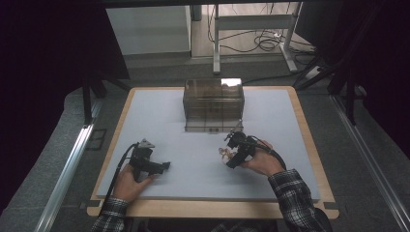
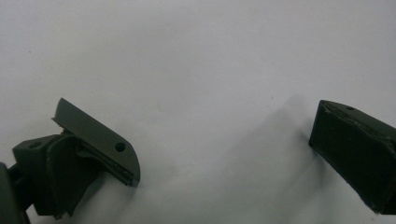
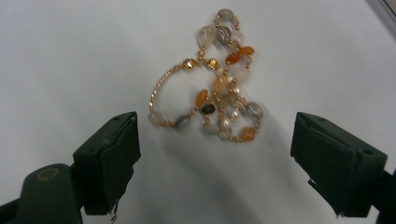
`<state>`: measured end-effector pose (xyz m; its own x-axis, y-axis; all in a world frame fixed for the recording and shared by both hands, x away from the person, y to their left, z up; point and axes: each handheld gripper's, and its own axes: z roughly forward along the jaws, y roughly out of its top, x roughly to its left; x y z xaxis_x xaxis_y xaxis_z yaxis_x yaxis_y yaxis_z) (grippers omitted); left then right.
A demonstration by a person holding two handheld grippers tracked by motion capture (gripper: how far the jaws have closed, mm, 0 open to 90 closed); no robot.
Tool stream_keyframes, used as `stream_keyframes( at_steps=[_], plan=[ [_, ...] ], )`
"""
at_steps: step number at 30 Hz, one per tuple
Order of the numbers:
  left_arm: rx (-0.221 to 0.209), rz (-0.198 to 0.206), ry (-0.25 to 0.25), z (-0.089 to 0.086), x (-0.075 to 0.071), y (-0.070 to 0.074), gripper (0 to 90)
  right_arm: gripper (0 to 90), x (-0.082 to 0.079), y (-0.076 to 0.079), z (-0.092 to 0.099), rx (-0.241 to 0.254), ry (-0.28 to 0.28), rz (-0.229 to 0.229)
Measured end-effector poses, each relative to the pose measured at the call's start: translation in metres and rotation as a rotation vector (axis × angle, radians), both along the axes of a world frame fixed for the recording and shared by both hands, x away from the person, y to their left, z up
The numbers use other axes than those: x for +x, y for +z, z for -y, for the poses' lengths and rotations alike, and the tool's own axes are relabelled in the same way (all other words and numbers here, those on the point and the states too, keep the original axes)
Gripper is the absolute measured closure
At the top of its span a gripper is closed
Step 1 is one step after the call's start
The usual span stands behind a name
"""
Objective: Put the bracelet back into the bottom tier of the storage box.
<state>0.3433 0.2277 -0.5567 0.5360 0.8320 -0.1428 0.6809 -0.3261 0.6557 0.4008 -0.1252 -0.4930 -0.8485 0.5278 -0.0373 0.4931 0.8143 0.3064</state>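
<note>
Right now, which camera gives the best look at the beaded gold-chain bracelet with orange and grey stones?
The right gripper view: the beaded gold-chain bracelet lies close, single beads distinct, between open jaws. The high view shows a small pale cluster. The left gripper view shows bare table.

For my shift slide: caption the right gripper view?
Open right tongs poised over a heaped beaded bracelet on the white mat.

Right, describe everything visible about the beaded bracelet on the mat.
The beaded bracelet lies bunched in a loose heap on the pale grey mat. Gold-coloured links join orange, grey and milky stone-like beads, and one plain chain stretch loops outward. The open right gripper hovers close, its jaws either side and apart from it.
</note>
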Motion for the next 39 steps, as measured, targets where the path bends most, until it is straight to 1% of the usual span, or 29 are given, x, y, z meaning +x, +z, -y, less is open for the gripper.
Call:
stream_keyframes(
  at_steps=[2, 3, 4, 5, 7, 9, 10, 11, 12, 13, 14, 16, 18, 19, 20, 21, 22, 24, 27, 28, 29, 30, 32, 33, 35, 39],
  plan=[
    [0.0, 0.0, 0.0, 0.0, 0.0, 0.0, 0.0, 15.5, 0.0, -0.001, -0.003, -0.007, 0.002, -0.004],
    [0.0, 0.0, 0.0, 0.0, 0.0, 0.0, 0.0, 15.5, 0.002, -0.002, -0.005, -0.009, 0.017, -0.004],
    [0.0, 0.0, 0.0, 0.0, 0.0, 0.0, 0.0, 15.5, 0.004, -0.004, -0.01, -0.023, 0.023, -0.009],
    [0.0, 0.0, 0.0, 0.0, 0.0, 0.0, 0.0, 15.5, 0.004, -0.004, -0.01, -0.023, 0.023, -0.009],
    [0.0, 0.0, 0.0, 0.0, 0.0, 0.0, 0.0, 16.1, 0.006, -0.006, -0.018, -0.035, 0.035, -0.019],
    [0.0, 0.0, 0.0, 0.0, 0.0, 0.0, 0.0, 18.2, 0.007, -0.008, -0.022, -0.054, 0.045, -0.021],
    [0.0, 0.0, 0.0, 0.0, 0.0, 0.0, 0.0, 18.2, 0.007, -0.008, -0.022, -0.054, 0.045, -0.021],
    [0.0, 0.0, 0.0, 0.0, 0.0, 0.0, 0.0, 22.4, 0.008, -0.01, -0.025, -0.081, 0.056, -0.019],
    [0.0, 0.0, 0.0, 0.0, 0.0, 0.0, 0.0, 22.4, 0.008, -0.01, -0.025, -0.081, 0.056, -0.019],
    [0.0, 0.0, 0.0, 0.0, 0.0, 0.0, 0.0, 27.9, 0.01, -0.009, -0.027, -0.086, 0.06, -0.042],
    [0.0, 0.0, 0.0, 0.0, 0.0, 0.0, 0.0, 32.3, 0.011, -0.008, -0.027, -0.09, 0.062, -0.045],
    [0.0, -0.001, 0.0, 0.0, 0.0, 0.0, 0.0, 44.3, 0.013, -0.006, -0.026, -0.099, 0.058, -0.049],
    [0.0, 0.0, 0.0, 0.0, 0.0, 0.0, 0.0, 52.2, 0.016, -0.005, -0.025, -0.1, 0.046, -0.057],
    [0.0, 0.0, 0.0, 0.0, 0.0, 0.0, 0.0, 52.2, 0.016, -0.005, -0.025, -0.1, 0.046, -0.057],
    [0.0, 0.0, 0.0, 0.0, 0.0, 0.0, 0.0, 65.2, 0.018, -0.003, -0.025, -0.113, 0.031, -0.066],
    [0.0, 0.0, 0.0, 0.0, 0.0, 0.0, 0.0, 65.2, 0.018, -0.003, -0.025, -0.113, 0.031, -0.066],
    [0.0, -0.001, 0.0, 0.0, 0.0, 0.0, 0.0, 73.4, 0.02, -0.002, -0.026, -0.123, 0.03, -0.084],
    [0.0, 0.0, 0.0, 0.0, 0.0, 0.0, 0.0, 75.9, 0.02, -0.002, -0.027, -0.139, 0.03, -0.084],
    [0.0, 0.0, 0.0, 0.0, 0.0, 0.0, 0.0, 77.4, 0.019, -0.001, -0.029, -0.153, 0.032, -0.072],
    [0.0, -0.001, 0.0, 0.0, 0.0, 0.0, 0.0, 78.9, 0.019, 0.001, -0.027, -0.128, 0.03, -0.065],
    [0.0, 0.0, 0.0, 0.0, 0.0, 0.0, 0.0, 78.9, 0.019, 0.003, -0.024, -0.114, 0.025, -0.064],
    [0.0, 0.0, 0.0, 0.0, 0.0, 0.0, 0.0, 78.9, 0.019, 0.003, -0.024, -0.114, 0.025, -0.064],
    [0.0, -0.001, 0.0, 0.0, 0.0, 0.0, 0.0, 79.0, 0.02, 0.006, -0.016, -0.077, 0.004, -0.054],
    [0.0, -0.001, 0.0, 0.0, 0.0, 0.0, 0.0, 79.0, 0.02, 0.006, -0.016, -0.077, 0.004, -0.054],
    [0.0, -0.001, 0.0, 0.0, 0.0, 0.0, 0.0, 79.0, 0.02, 0.008, -0.011, -0.046, -0.005, -0.056],
    [0.0, -0.001, 0.0, 0.0, 0.0, 0.0, 0.0, 79.0, 0.018, 0.015, -0.003, 0.015, -0.022, -0.04]
  ],
)
